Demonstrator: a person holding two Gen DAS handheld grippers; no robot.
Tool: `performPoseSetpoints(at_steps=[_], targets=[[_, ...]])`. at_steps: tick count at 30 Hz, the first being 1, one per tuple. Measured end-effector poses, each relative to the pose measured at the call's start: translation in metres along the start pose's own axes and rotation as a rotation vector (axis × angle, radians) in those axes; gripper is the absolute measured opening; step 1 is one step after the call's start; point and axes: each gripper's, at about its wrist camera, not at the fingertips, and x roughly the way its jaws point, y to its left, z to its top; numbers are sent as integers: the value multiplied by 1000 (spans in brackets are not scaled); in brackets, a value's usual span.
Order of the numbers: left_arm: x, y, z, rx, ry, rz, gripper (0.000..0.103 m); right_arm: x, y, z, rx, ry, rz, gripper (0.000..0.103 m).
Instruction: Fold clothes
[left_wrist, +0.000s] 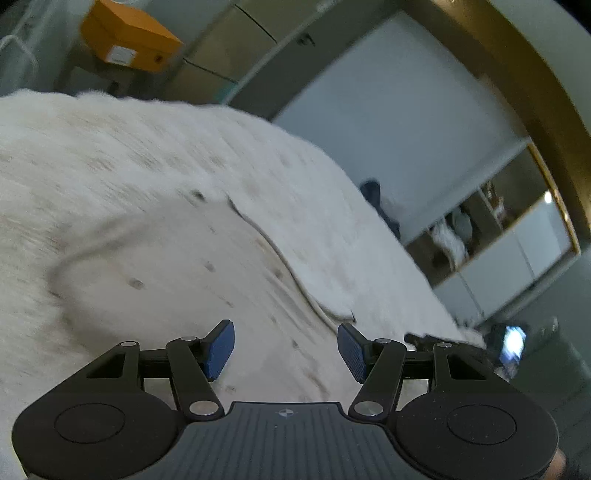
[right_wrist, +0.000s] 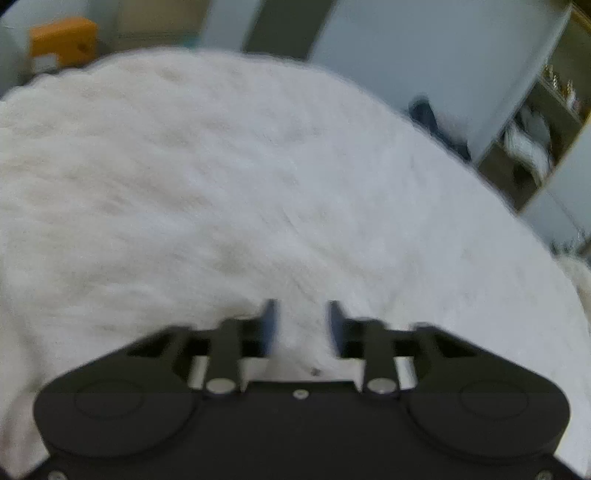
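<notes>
A cream garment with small dark specks (left_wrist: 192, 266) lies spread on a white fluffy blanket (left_wrist: 110, 140); its hemmed edge (left_wrist: 284, 266) runs diagonally toward the lower right. My left gripper (left_wrist: 286, 349) hovers over the garment with its blue pads (left_wrist: 221, 347) wide apart and nothing between them. In the blurred right wrist view, my right gripper (right_wrist: 302, 328) is over the white blanket (right_wrist: 221, 166) with its fingers apart; a strip of white cloth (right_wrist: 303, 350) lies in the gap, and whether it is pinched cannot be told.
An orange box (left_wrist: 129, 35) sits on a stand beyond the bed's far edge and also shows in the right wrist view (right_wrist: 62, 38). Grey wardrobe doors, a gold-framed mirror (left_wrist: 517, 221) and a dark blue item (left_wrist: 376, 195) at the bed's right edge.
</notes>
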Motion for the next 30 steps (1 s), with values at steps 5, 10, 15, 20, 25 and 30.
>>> performPoseSetpoints(at_steps=[5, 10, 15, 20, 25, 30], targets=[[-25, -6, 8, 125, -62, 35, 56, -105, 73, -19, -24, -142, 285, 56], [-54, -41, 6, 827, -42, 205, 60, -158, 150, -48, -220, -202, 375, 63], [-42, -46, -38, 1598, 71, 380, 66, -165, 233, -82, -556, -250, 277, 65], [-15, -20, -67, 1835, 172, 325, 66, -149, 291, -106, -806, -246, 120, 65], [18, 10, -93, 2024, 59, 302, 42, -112, 320, -121, -905, -219, -17, 65], [23, 32, -88, 2100, -43, 274, 26, -93, 334, -125, -997, -276, -79, 14]])
